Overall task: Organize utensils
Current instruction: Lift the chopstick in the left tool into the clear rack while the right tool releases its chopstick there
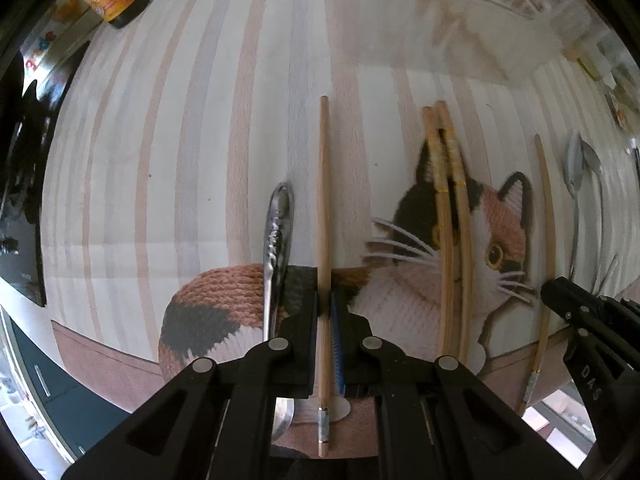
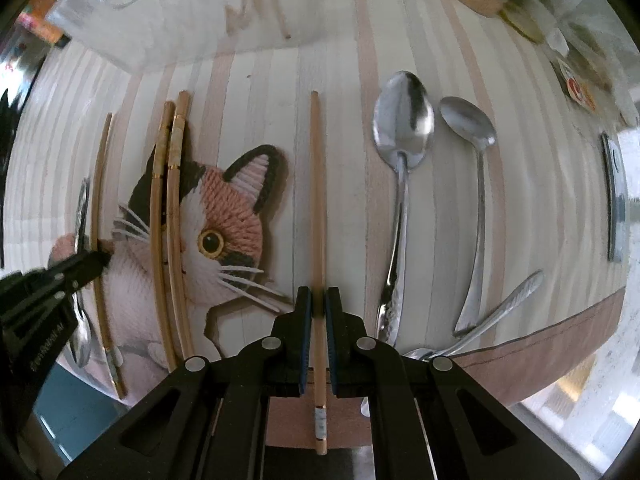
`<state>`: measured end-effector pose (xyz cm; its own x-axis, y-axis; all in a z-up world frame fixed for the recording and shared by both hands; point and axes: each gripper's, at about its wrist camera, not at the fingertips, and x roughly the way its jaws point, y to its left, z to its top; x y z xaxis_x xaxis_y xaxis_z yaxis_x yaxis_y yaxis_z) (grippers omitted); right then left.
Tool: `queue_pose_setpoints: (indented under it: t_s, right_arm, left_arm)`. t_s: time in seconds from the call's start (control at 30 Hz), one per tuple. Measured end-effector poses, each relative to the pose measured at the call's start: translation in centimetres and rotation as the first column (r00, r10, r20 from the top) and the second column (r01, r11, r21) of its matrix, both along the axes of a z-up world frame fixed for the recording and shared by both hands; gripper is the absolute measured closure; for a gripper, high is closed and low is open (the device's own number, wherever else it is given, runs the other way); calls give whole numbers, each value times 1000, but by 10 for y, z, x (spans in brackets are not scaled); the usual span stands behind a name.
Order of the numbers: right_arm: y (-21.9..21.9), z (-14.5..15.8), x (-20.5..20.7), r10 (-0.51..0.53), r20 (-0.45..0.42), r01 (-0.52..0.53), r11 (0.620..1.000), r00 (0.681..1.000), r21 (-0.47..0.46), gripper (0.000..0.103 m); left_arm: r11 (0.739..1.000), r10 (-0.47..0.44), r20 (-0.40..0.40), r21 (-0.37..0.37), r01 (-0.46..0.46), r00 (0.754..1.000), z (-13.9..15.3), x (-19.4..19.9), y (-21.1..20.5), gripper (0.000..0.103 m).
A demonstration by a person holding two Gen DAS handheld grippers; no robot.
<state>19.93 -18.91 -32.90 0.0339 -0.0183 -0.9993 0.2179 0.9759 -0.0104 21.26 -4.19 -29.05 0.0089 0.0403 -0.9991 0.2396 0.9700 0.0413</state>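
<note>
Your left claw (image 1: 325,304) is clamped on a single chopstick (image 1: 324,240), which lies flat on the cat-print mat (image 1: 160,160) and points away from you — a spoon handle (image 1: 276,232) lies just beside it on the left. Your right claw (image 2: 318,304) is closed on another chopstick (image 2: 318,208), also flat on the mat. Between the two held sticks lies a touching pair of chopsticks (image 2: 168,216) across the cat's face. To the right of your right claw, two spoons (image 2: 404,128) lie side by side, bowls away from you.
</note>
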Motion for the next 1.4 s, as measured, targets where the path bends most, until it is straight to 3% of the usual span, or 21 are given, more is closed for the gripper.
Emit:
queue_pose_setpoints:
  t_s: [0.2, 0.47, 0.7, 0.83, 1.0, 1.1, 1.3, 1.4]
  right_arm:
    - [-7, 34, -22, -35, 69, 31, 998, 997, 59, 96]
    - [-18, 109, -28, -34, 206, 15, 995, 978, 96, 96]
    - [-30, 179, 29, -61, 350, -4, 984, 935, 181, 96]
    - [-33, 203, 83, -70, 402, -13, 980, 913, 200, 96]
    - [-36, 206, 156, -60, 400, -26, 978, 914, 205, 96]
    - [-38, 193, 193, -50, 372, -24, 981, 927, 191, 96]
    - [-39, 156, 239, -32, 280, -21, 983, 959, 184, 96]
    - [-38, 140, 246, -27, 234, -18, 982, 972, 188, 94]
  left_arm:
    - [999, -45, 126, -23, 49, 991, 53, -9, -9, 99]
    - [991, -28, 283, -121, 65, 959, 144, -3, 0, 99]
    - [963, 42, 359, -262, 58, 932, 218, 47, -3, 99]
    - [944, 77, 348, -327, 43, 934, 237, 96, -13, 99]
    - [941, 80, 265, -337, 15, 961, 226, 157, -35, 99]
    - [949, 84, 190, -315, -21, 978, 200, 198, -44, 99]
    - [963, 66, 70, -264, -45, 995, 150, 230, -55, 99]
    - [966, 68, 24, -251, -60, 997, 142, 231, -53, 97]
